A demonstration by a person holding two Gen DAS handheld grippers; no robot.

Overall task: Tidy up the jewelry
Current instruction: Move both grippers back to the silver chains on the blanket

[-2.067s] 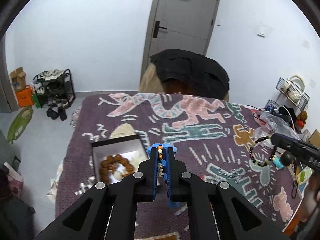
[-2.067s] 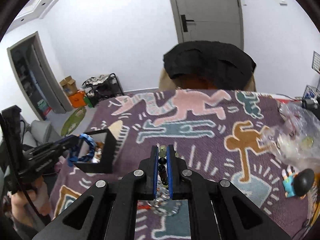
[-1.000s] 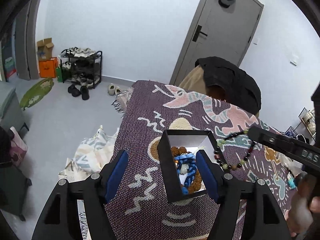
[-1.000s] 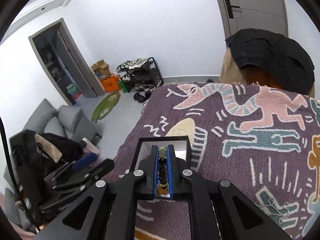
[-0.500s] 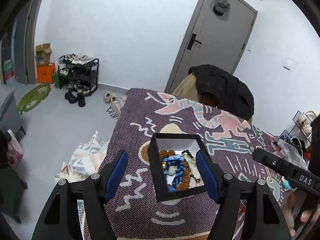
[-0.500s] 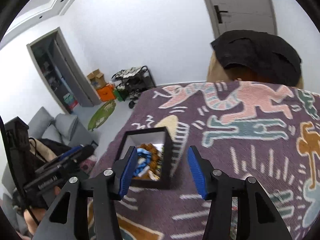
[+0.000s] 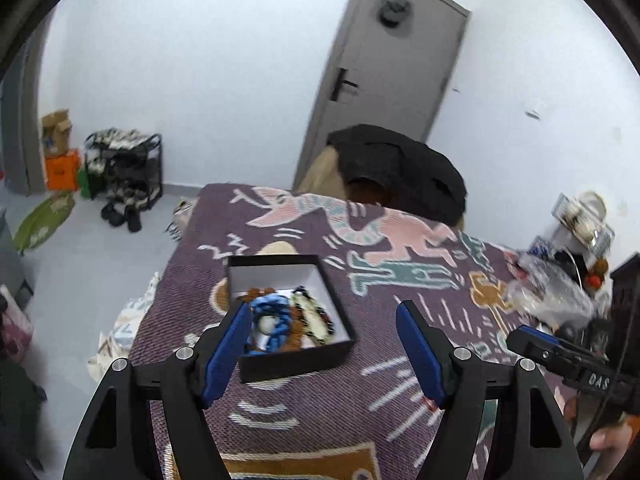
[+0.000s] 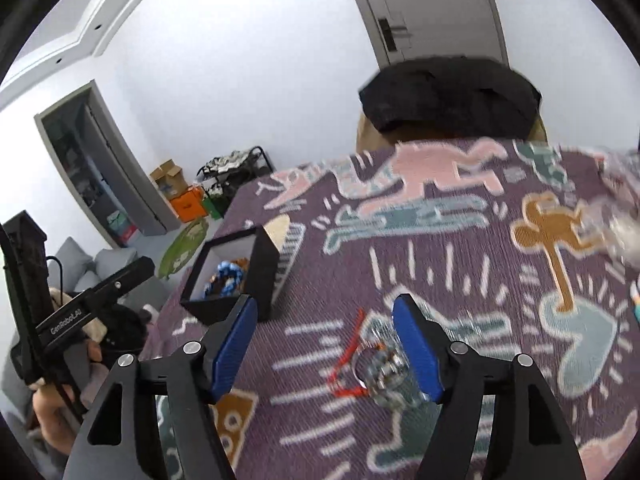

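Observation:
An open black jewelry box (image 7: 341, 356) with a white lining sits on the purple patterned cloth (image 7: 400, 280). It holds a blue bracelet (image 7: 272, 312), brown beads and a dark and pale beaded bracelet (image 7: 316, 318). My left gripper (image 7: 324, 336) is open and empty, just in front of the box. My right gripper (image 8: 322, 332) is open and empty over the cloth, right of the box (image 8: 232, 272). A clear-bead bracelet with a red cord (image 8: 376, 364) lies on the cloth between its fingers, near the right one.
A chair draped with a black garment (image 7: 400, 168) stands at the table's far edge. Clear plastic bags and clutter (image 7: 560, 284) lie at the right of the cloth. The cloth's left edge drops to the floor, with a shoe rack (image 7: 124, 164) beyond.
My left gripper opened and left the blue bracelet in the box. My right gripper dropped its beaded bracelet into the box, opened, and moved right to over the clear-bead bracelet.

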